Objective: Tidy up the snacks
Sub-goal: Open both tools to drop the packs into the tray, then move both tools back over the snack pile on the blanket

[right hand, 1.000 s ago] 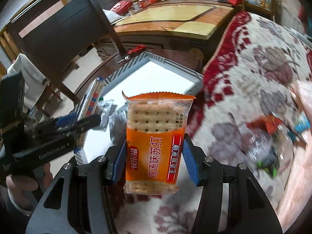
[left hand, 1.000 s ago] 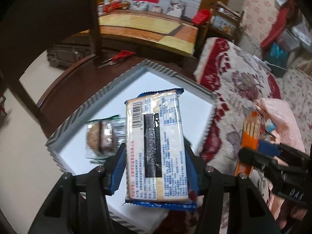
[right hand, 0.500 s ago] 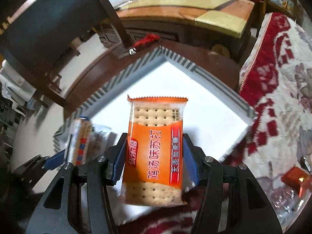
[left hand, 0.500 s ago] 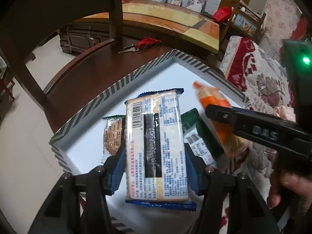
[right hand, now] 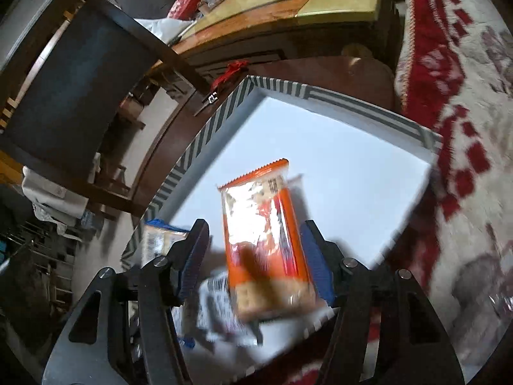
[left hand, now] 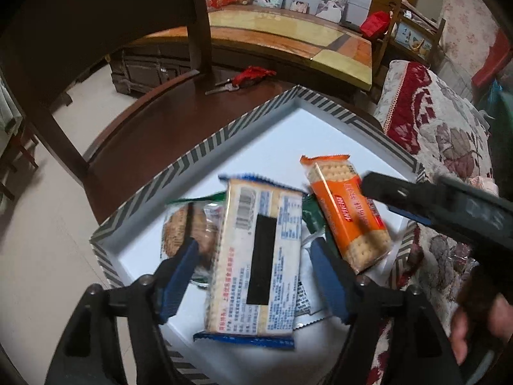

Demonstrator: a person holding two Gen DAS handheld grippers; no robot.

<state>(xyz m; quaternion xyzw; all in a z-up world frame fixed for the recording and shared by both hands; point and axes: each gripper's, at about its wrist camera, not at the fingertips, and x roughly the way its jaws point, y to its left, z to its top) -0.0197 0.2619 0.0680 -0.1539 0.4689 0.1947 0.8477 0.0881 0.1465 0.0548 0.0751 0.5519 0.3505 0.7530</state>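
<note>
A white box with a grey striped rim [left hand: 205,147] stands on a dark round table; it also shows in the right wrist view [right hand: 198,141]. My left gripper [left hand: 253,269] is open, and the blue-edged cracker pack [left hand: 259,256] drops free between its fingers over the box. My right gripper [right hand: 253,253] is open too, and the orange cracker pack [right hand: 266,240] falls tilted between its fingers; it also shows in the left wrist view [left hand: 346,211]. A round cookie pack [left hand: 189,231] and a green packet [left hand: 311,218] lie in the box.
Red-handled scissors [left hand: 243,78] lie on the dark table [left hand: 154,128] behind the box. A dark chair [right hand: 80,73] stands at the left. A red and cream floral cloth [left hand: 442,122] covers the surface to the right. A long wooden table [left hand: 288,38] stands behind.
Both grippers have opened over the box and let go of their cracker packs, which now fall loose and tilted. The right gripper moved in over the box beside the left.
</note>
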